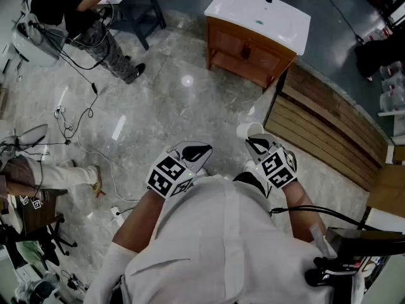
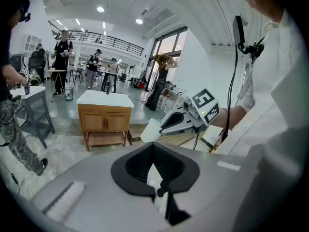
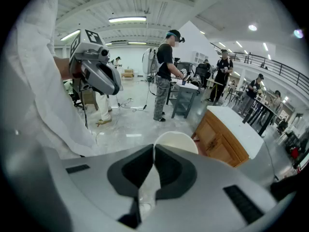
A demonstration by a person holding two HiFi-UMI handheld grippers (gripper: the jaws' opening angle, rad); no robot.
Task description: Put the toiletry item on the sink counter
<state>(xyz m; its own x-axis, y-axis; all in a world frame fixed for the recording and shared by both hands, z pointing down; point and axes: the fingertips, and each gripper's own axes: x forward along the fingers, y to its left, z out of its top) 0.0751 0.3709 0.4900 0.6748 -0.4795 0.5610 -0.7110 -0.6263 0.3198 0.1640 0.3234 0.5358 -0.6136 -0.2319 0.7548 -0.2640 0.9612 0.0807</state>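
Note:
A white cup [image 1: 249, 130] is pinched by its rim in my right gripper [image 1: 257, 143], whose jaws are shut on it; in the right gripper view the cup [image 3: 176, 142] shows just past the jaw tips [image 3: 153, 149]. The left gripper [image 1: 192, 152] is held beside it, shut with nothing in it [image 2: 153, 146]. From the left gripper view I see the right gripper [image 2: 186, 120] carrying the cup [image 2: 150, 130]. The sink counter [image 1: 235, 6], a white top on a wooden cabinet, stands some way ahead across the floor [image 2: 104, 99] [image 3: 236, 127].
A slatted wooden platform [image 1: 323, 125] lies to the right of the cabinet. At the far left a person [image 1: 95, 24] stands at a table, with cables [image 1: 76, 125] trailing over the marble floor. Another person's leg [image 1: 44, 173] shows at the left edge.

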